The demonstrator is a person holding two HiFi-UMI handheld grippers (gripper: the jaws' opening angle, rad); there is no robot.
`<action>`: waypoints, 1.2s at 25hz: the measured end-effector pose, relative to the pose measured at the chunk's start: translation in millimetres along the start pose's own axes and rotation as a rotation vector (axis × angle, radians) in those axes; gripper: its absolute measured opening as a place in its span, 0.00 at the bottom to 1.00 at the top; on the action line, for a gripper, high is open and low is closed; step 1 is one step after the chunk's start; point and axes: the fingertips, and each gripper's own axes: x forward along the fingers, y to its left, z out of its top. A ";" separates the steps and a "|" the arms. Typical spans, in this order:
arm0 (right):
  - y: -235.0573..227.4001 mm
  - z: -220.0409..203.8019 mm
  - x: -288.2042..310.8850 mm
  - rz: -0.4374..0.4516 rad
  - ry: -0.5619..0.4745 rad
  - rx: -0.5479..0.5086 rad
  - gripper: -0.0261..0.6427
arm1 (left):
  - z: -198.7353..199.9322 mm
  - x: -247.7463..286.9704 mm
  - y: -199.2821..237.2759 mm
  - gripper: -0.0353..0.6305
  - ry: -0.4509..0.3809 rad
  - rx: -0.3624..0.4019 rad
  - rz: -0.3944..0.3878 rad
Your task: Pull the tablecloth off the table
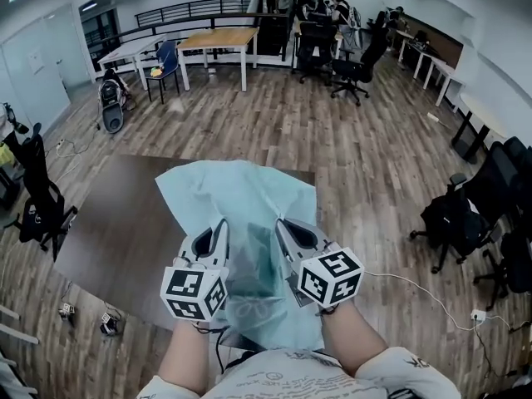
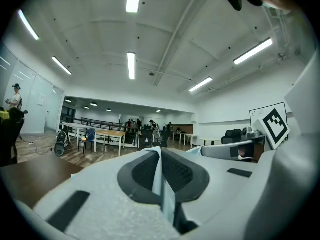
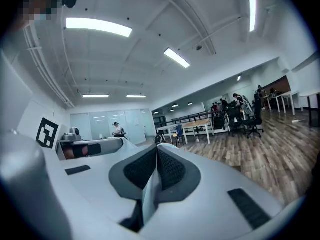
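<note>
A pale blue-green tablecloth lies bunched over the near half of a dark brown table and hangs off its near edge toward me. My left gripper is shut on a fold of the cloth, and a thin strip of fabric shows pinched between its dark pads. My right gripper is shut on the cloth too, with a pale strip clamped between its pads. Both grippers are held side by side above the table's near edge, tilted upward.
Wooden floor surrounds the table. A black office chair stands at the left and more chairs at the right. A white cable runs to a floor socket. Desks and people stand far back.
</note>
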 end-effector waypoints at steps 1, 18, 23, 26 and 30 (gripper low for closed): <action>1.9 11.6 -2.6 0.000 -0.027 -0.006 0.06 | 10.2 -0.2 -3.1 0.07 -0.016 0.011 0.003; 11.5 56.8 -19.6 -0.053 -0.127 -0.066 0.06 | 45.8 -6.5 -22.1 0.07 -0.071 0.070 0.060; 8.1 52.0 -16.0 -0.057 -0.111 -0.058 0.06 | 41.4 -0.8 -21.7 0.07 -0.057 0.069 0.058; 8.5 51.9 -14.7 -0.062 -0.108 -0.056 0.06 | 41.1 -0.6 -19.3 0.07 -0.053 0.067 0.056; 7.5 50.2 -13.0 -0.071 -0.104 -0.053 0.06 | 39.1 0.5 -17.5 0.07 -0.045 0.069 0.050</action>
